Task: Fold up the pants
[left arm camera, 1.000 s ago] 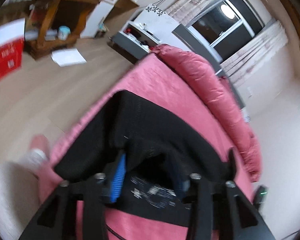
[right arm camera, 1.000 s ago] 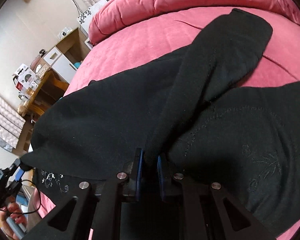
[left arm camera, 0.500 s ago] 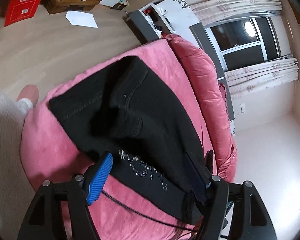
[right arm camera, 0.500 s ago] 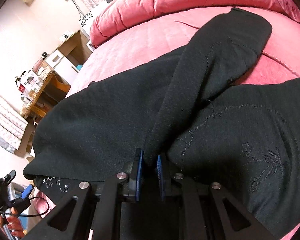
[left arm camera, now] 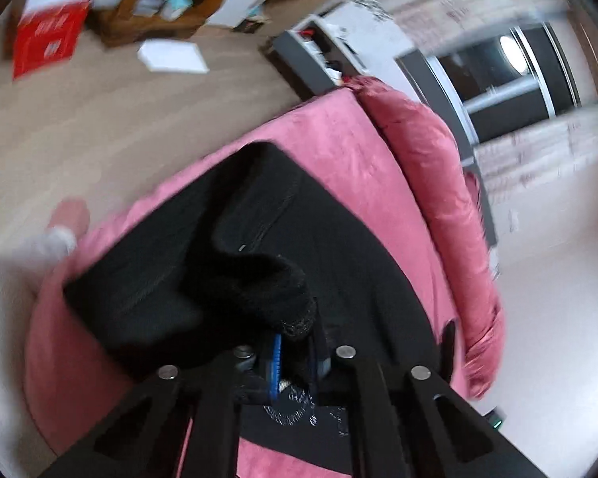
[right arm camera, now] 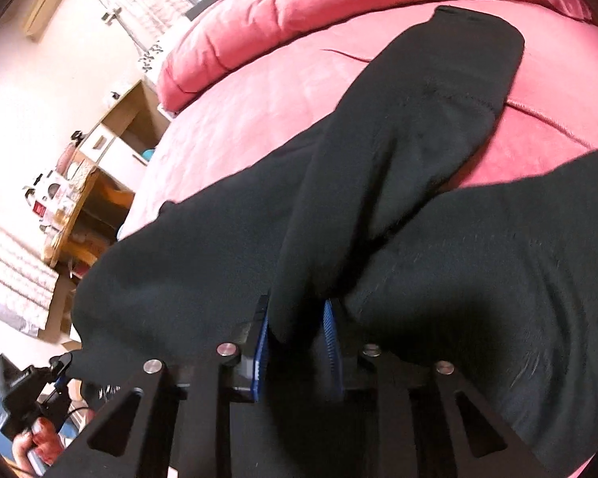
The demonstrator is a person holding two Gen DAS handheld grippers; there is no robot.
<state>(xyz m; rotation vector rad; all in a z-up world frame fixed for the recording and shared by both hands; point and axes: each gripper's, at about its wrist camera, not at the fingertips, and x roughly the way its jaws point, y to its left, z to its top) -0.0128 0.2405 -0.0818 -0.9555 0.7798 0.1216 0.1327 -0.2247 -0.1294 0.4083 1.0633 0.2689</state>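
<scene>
A: Where are the pants (right arm camera: 378,207) rn?

B: Spread on the pink bed (right arm camera: 267,91), black fabric covering most of the near side. One leg end reaches up toward the rolled pink blanket (right arm camera: 339,20) at the far edge. In the left cam the same pants (left arm camera: 339,247) run along the bed's corner near the floor.

A: Right gripper (right arm camera: 297,342)?

B: Clamped on a raised ridge of cloth, blue pads (right arm camera: 261,342) either side w/ fabric pinched between. That pinch is why the ridge stands up instead of lying flat.

A: And the left gripper (left arm camera: 295,358)?

B: Fingers drawn close w/ a bunched black lump between them, so I'd call it gripping the pants too. Frame's blurry, so the exact contact is hard to see, but a fold sits right over the tips.

A: Why hold at two spots?

B: My guess: two grips on one edge keep it straight while it's carried over, so the fold comes out even rather than twisted. Looks like the grab-and-lift part of a fold, early to mid task, since the pants aren't a compact stack yet.

A: Anything to watch?

B: Thick cloth could slip from a pad or drag the bottom layer along. Floor side has a red box (left arm camera: 48,36) and white paper (left arm camera: 173,55), well apart from the bed, no issue there.
</scene>
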